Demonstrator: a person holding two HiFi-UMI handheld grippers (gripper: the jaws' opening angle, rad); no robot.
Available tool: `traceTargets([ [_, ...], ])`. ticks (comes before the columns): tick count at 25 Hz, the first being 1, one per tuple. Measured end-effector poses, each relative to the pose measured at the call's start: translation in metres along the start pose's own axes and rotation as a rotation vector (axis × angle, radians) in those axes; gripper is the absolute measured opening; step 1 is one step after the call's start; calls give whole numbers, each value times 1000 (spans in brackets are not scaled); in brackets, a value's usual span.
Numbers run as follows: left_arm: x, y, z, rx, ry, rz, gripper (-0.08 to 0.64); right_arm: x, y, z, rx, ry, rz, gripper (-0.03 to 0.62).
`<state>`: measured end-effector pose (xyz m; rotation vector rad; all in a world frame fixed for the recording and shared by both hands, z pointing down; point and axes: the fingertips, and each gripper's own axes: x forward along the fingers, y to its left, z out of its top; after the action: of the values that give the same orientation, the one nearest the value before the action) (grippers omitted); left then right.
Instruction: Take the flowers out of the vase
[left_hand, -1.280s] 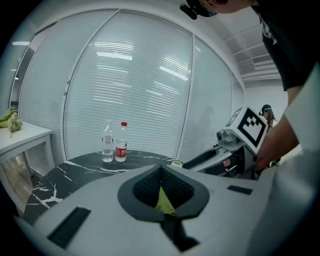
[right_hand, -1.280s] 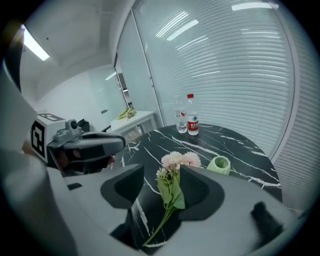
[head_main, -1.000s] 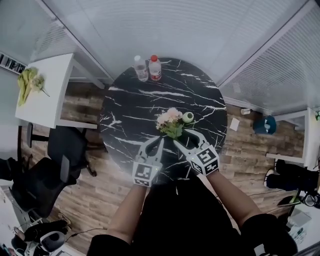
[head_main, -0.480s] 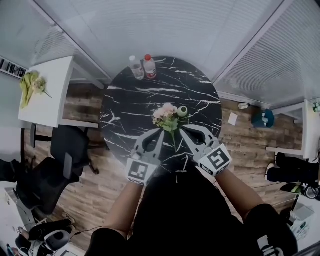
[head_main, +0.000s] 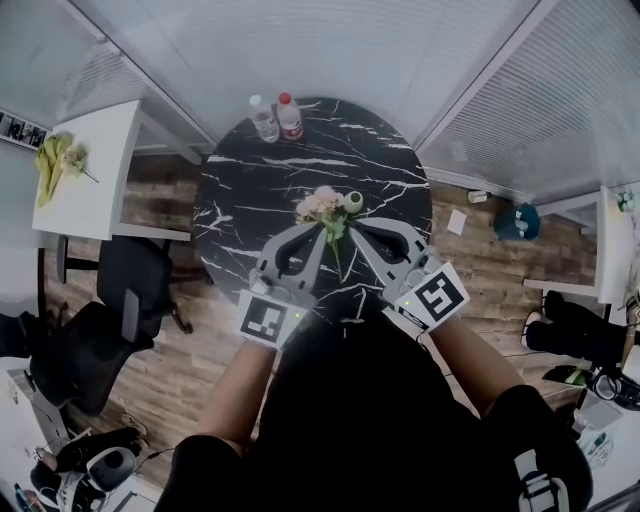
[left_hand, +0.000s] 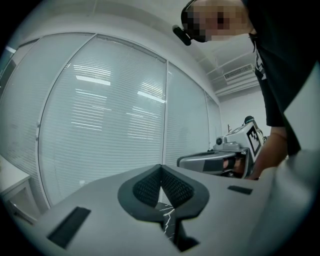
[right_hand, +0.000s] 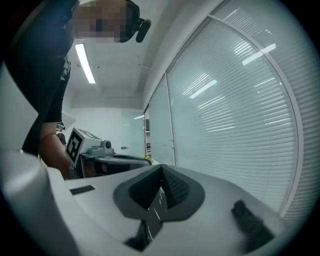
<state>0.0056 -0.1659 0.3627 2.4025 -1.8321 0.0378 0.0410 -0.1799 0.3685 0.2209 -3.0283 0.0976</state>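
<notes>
Pink flowers seem to be out of the vase

We think the job is done, or very nearly. From our head view, the flowers look like they lie on the black marble table, just beside the vase, on its left. The vase shows us a small, round, pale green mouth, and we see nothing sticking out of it. We cannot be fully sure, because it all looks small from up here.

The flowers are a little bunch. They have soft pink and cream heads, with green leaves on the side nearer to us. A thin stem may run from the leaves toward us, but it is hard to tell apart from the white lines in the marble.

Our left tongs are clenched, pad against pad, with nothing in them. Our right tongs are clenched too, and empty. Both hang above the table on our side of the vase, with their tips close together.

If the flowers really are out, we think nothing is left but to draw back.
</notes>
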Motion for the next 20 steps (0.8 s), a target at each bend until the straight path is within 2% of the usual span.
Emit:
traceTargets([
  [20,-17,-4,8,15,-20,0,11,7,16,6,-31,7,16,18],
])
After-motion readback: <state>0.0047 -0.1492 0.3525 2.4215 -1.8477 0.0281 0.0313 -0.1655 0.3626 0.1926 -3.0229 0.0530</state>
